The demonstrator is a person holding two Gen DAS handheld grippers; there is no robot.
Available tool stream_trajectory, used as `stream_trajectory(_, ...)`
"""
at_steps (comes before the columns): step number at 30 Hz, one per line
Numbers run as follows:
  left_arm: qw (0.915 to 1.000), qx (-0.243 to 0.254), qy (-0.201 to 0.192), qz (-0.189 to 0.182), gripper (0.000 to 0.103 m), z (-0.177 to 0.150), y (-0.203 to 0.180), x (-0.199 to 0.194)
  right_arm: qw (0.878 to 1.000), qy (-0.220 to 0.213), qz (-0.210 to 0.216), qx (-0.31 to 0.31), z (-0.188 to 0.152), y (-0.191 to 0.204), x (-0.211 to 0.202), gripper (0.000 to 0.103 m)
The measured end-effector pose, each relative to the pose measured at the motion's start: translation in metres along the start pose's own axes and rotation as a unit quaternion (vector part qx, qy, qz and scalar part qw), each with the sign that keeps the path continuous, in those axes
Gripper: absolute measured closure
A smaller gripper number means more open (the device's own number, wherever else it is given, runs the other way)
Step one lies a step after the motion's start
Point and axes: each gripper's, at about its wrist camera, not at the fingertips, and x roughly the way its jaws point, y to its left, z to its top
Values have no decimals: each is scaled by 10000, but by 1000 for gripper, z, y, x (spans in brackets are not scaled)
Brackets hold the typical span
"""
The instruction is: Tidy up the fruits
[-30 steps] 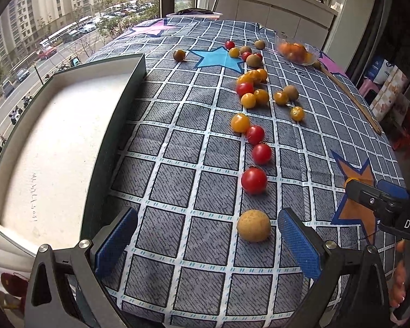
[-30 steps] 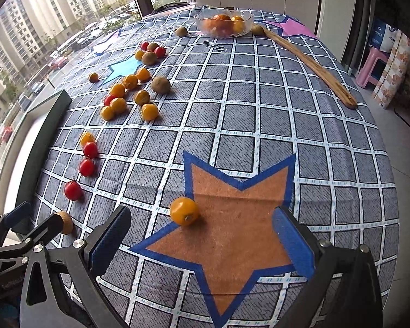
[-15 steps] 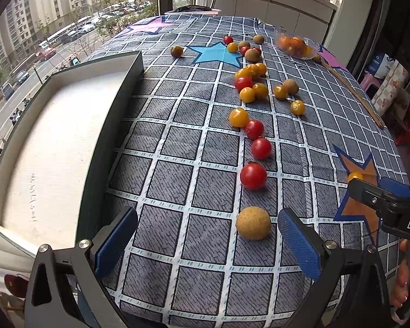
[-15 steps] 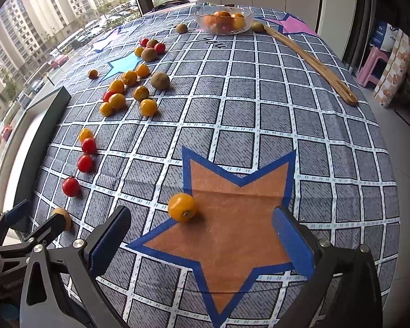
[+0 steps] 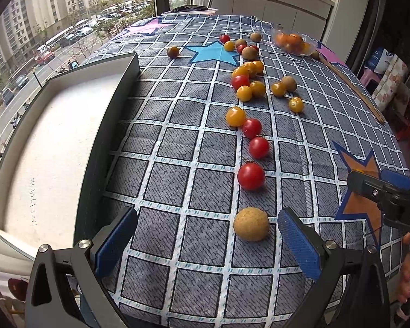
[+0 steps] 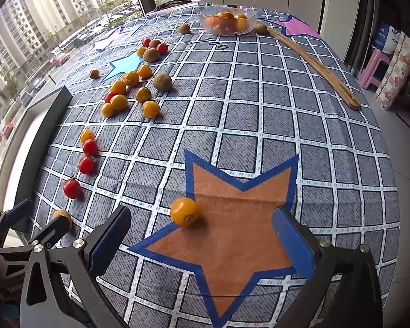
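Note:
Many small red and yellow tomatoes and brown fruits lie scattered on a checked tablecloth. My left gripper is open; a tan round fruit sits on the cloth between its fingers, nearer the right one. A red tomato lies just beyond. My right gripper is open over an orange star patch, with a yellow tomato between its fingers, just ahead. The left gripper also shows in the right wrist view. An empty white tray with dark walls lies to the left.
A glass bowl with orange fruits stands at the far end. A long wooden stick lies along the right side. The table's right edge drops to the floor, where a pink stool stands. A window is on the left.
Both grippers have edged slightly forward over the cloth; the tan fruit and the yellow tomato now sit a little closer between the fingers. Both stay open.

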Motion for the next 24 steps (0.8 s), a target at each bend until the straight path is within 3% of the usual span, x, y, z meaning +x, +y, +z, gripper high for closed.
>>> stream_trajectory(14,9998,180,-2,123,0,1,-13,3,9987,-22,215,-458,48,25,19,0)
stream_trajectory(17,9997,209,99,128,16,1,-17,6,9980,11,234,-585,57,31,27,1)
stream_trajectory(22,9995,169,230,108,18,1,-19,10,9974,75,277,-665,71,38,42,4)
stream_trajectory(24,9996,164,235,71,24,1,-21,9,9972,96,286,-684,76,41,49,10)
